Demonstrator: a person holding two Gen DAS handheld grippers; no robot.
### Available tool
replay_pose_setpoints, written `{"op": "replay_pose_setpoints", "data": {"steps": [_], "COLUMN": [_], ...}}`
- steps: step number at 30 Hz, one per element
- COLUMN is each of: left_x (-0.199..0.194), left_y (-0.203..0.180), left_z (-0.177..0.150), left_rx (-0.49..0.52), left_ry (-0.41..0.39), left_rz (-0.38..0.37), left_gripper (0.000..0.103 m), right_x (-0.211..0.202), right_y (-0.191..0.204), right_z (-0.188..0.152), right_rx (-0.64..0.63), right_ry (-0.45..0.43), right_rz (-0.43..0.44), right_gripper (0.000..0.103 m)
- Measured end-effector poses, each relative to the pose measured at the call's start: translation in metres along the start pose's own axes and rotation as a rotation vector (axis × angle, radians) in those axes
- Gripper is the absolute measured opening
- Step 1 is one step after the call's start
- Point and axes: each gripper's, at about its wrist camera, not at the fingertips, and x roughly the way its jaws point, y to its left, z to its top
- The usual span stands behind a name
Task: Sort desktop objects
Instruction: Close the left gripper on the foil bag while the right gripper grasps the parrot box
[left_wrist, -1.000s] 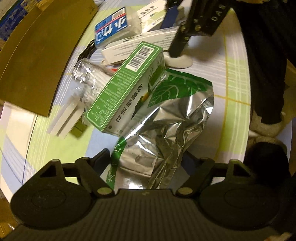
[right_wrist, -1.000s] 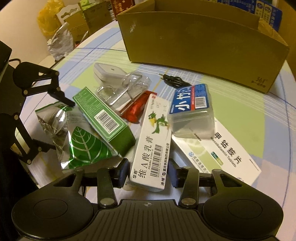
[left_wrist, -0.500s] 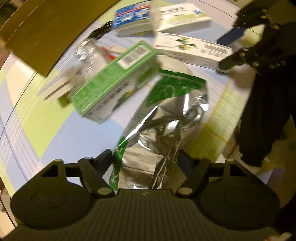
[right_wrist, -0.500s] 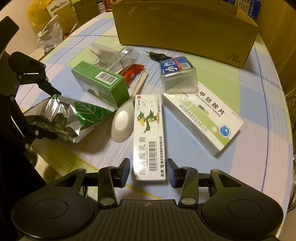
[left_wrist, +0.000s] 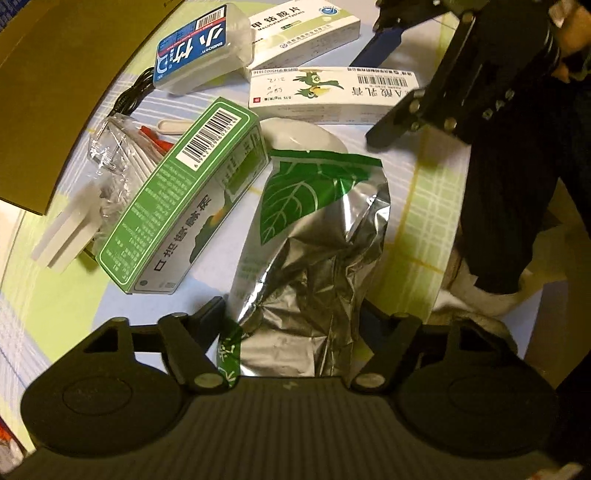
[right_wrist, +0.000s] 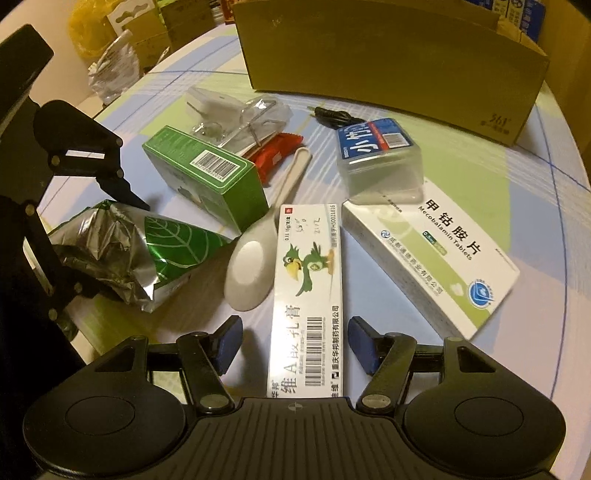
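Right wrist | checked tablecloth (right_wrist: 461, 155), cardboard box (right_wrist: 388, 55) | right fingers (right_wrist: 229, 341) wide | left holding foil pouch (left_wrist: 314, 258)

Dim, warm yellowish light fills both views. The foil bag (left_wrist: 314, 236) throws bright glare. Soft shadows lie beside the boxes on the table (right_wrist: 480, 177). Fisheye bending curves the edges; corners are dark, and the 9 o'clock rim is slightly blurred.

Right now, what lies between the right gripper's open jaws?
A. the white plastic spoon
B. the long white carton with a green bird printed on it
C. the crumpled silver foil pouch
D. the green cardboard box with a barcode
B: in the right wrist view the long white carton with a green bird runs between the right gripper jaws, which stand apart on either side of it.
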Motion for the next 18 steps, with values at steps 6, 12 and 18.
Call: {"op": "replay_pose_setpoints", "data": {"steps": [6,12,18], "left_x": [0.003,0.005,0.004], "left_y": [0.011,0.010,0.001], "left_z": [0.009,0.015,0.012], "left_rx": [-0.078,-0.167,-0.243], "left_ry": [-0.002,-0.031,-0.049], "left_rz": [0.000,0.017,0.033], "left_gripper": [0.051,0.047,0.044], "right_x": [0.002,0.002,-0.015], "right_y": [-0.002,0.001,0.006], "right_z": [0.006,0.005,-0.007], "right_rx": [0.010,0.013,0.049], "right_ry": [-0.013,-0.022,-0.068], "right_rz": [-0.007,-0.041,-0.050], "right_gripper": [0.043,0.035,0.035]}}
